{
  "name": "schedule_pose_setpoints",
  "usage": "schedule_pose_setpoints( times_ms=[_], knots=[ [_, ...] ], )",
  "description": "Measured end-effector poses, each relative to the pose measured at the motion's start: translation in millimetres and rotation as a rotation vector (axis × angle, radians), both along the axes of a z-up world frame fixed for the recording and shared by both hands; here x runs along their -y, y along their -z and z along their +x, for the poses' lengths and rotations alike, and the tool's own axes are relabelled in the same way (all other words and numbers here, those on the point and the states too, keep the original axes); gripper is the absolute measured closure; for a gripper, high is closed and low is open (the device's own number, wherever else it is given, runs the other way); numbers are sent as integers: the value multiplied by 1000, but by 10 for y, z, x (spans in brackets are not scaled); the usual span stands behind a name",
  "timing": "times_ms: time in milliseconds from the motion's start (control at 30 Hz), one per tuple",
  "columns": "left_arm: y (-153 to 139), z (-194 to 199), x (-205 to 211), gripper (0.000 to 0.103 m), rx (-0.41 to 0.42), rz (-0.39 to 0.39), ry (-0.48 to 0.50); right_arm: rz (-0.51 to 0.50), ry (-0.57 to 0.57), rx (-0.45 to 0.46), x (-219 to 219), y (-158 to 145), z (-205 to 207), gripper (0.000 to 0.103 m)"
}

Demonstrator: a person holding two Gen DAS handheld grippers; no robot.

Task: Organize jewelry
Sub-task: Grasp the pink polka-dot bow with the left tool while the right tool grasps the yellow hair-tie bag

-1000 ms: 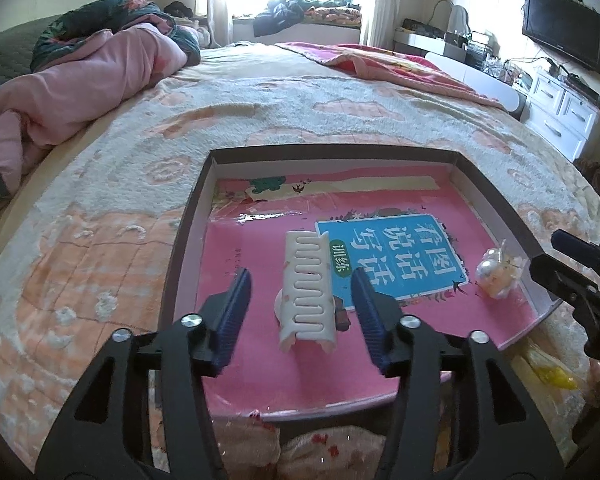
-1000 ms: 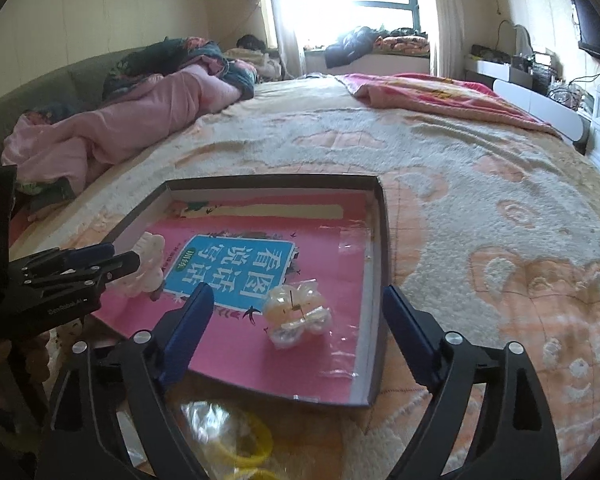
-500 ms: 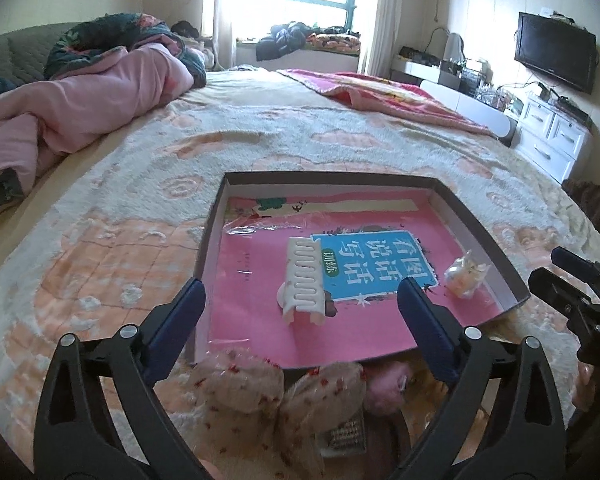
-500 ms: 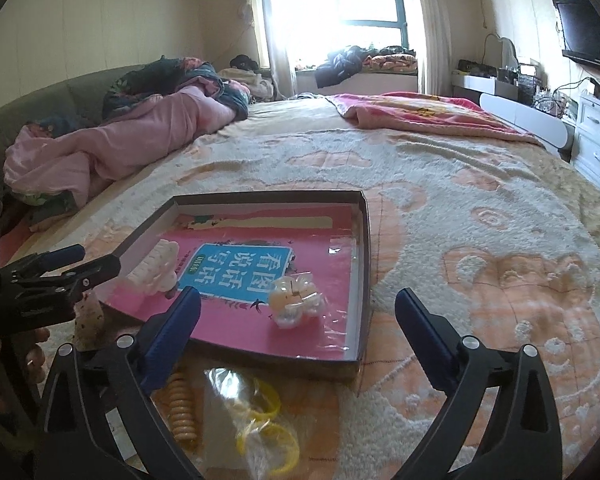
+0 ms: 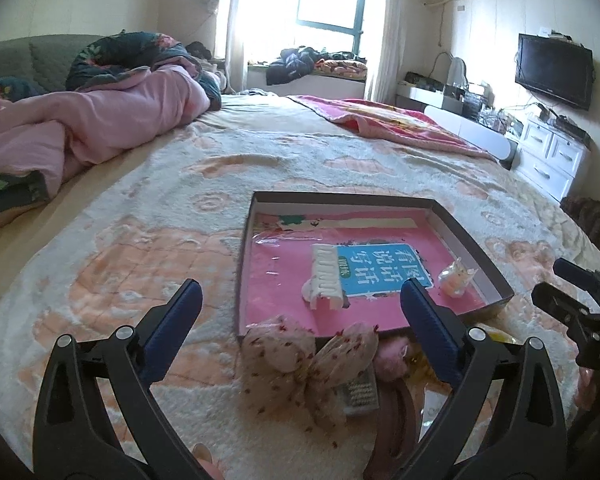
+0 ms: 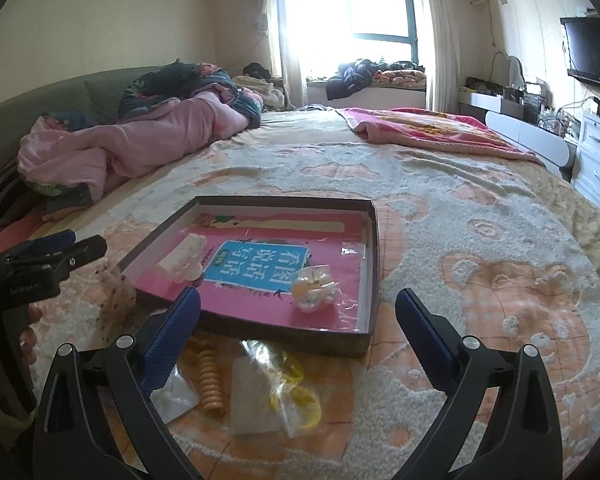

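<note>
Both empty: left claw (image 5: 300,320) and right claw (image 6: 298,320) spread wide above the bed (image 5: 148,216). Ahead of both, shallow tray (image 5: 476,240) with white hair clip (image 5: 325,280) and bagged piece (image 6: 312,286). Just below left claw, gauze bow (image 5: 300,364); below right claw, yellow rings (image 6: 296,396). Descend straight, straddle fully, close gently.

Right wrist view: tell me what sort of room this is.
A lived-in bedroom: a wide bed under a fluffy blanket, rumpled pink bedding near the headboard, and a wall-mounted TV above white drawers.
</note>
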State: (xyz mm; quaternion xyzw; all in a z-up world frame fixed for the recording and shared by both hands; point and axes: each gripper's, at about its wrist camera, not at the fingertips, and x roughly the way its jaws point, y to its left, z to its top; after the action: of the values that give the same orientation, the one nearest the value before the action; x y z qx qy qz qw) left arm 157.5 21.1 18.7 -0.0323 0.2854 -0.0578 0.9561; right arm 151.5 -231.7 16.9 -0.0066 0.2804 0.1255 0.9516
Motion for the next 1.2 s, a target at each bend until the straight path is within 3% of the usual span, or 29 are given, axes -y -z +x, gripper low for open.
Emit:
schedule_pose_setpoints(
  times_ms=[500, 1000, 1200],
  knots=[
    [170, -271, -190, 12, -39, 6, -30, -41, -56, -13, -124, 101, -316, 8],
    [436, -324, -40, 12, -96, -4, 42, -61, -46, -77, -67, 366, -414, 8],
    [547, -242, 42, 12, -119, -6, 57, -59, -17, -129, 5, 521, -248, 20]
  ],
)
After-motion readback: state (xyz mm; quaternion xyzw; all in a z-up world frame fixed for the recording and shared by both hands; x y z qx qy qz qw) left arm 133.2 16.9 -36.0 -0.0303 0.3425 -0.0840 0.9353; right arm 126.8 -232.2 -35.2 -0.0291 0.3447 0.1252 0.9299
